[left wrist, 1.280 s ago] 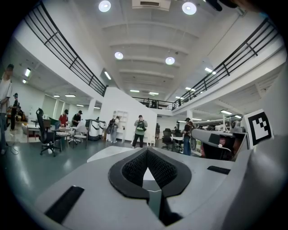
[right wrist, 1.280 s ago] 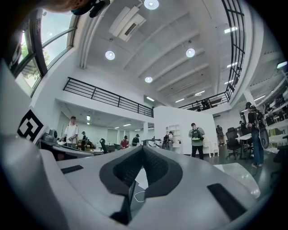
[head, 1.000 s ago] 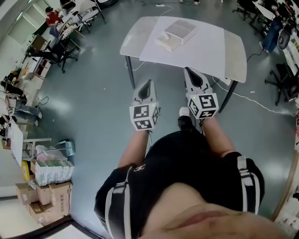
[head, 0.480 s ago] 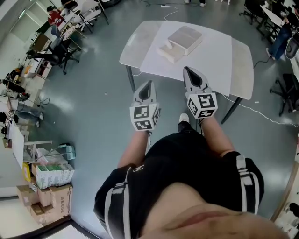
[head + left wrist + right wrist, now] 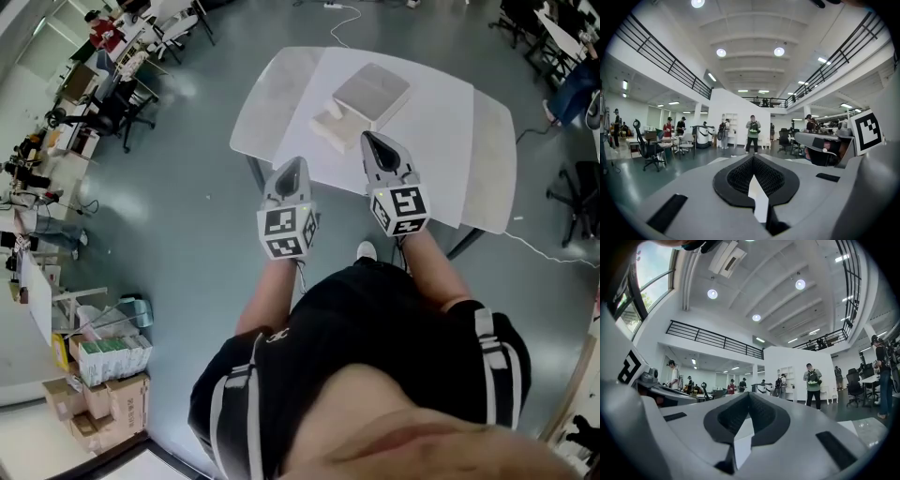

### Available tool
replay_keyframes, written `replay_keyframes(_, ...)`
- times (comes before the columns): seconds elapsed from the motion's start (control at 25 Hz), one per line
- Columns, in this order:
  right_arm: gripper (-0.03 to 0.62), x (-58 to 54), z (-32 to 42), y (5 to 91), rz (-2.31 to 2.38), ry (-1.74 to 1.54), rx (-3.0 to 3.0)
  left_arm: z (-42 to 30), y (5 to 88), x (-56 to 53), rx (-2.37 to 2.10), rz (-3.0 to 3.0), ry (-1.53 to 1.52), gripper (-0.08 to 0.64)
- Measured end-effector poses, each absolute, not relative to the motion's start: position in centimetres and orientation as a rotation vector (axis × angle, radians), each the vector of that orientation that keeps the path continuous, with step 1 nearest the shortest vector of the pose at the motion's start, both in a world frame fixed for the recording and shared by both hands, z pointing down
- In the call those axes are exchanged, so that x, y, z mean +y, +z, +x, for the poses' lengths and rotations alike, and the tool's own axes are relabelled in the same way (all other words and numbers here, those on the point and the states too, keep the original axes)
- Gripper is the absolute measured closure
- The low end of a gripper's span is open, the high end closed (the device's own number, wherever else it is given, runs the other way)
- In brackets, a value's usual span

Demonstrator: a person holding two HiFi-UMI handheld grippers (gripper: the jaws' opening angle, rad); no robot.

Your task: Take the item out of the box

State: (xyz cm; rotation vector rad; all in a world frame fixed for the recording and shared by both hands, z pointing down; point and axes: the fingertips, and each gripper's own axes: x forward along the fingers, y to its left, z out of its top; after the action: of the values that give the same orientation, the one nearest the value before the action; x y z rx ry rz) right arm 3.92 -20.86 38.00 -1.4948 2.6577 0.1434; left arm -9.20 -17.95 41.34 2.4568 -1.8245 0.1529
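- The grey floor (image 5: pixel 187 216) spreads round the table (image 5: pixel 469 141) on every side; office chairs (image 5: pixel 117 103) stand well off its left end, and stacked cardboard cartons (image 5: pixel 94 403) lie farther out, well to the table's near left.
- The person, in a black top (image 5: pixel 375 328), stands at the table's near long edge.
- The table is white with rounded corners, and most of its top is bare.
- The right gripper (image 5: pixel 375 145) reaches in over the table's near part, with its marker cube nearer the person. In the right gripper view its jaws (image 5: pixel 749 397) are pressed together at the tips, with nothing between them.
- The left gripper (image 5: pixel 289 169) hangs at the table's near edge towards the left end, beside the right one. Its own view shows the jaws (image 5: pixel 753 161) meeting at the tips, also empty.
- The box (image 5: pixel 372 91), flat and pale, lies on the table's far half, ahead of both grippers and apart from them. What it holds cannot be made out.
- A smaller white piece (image 5: pixel 330 127) lies against the box's near left corner, between the box and the grippers.
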Motion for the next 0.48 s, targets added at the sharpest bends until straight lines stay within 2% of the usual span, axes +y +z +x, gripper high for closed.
replay_keyframes(0.48, 0.578, -32.0, 7.2, 38.3, -1.418, 0.094, 2.744, -5.4, 41.0, -29.3, -1.847, 2.386, 0.148, 0.546)
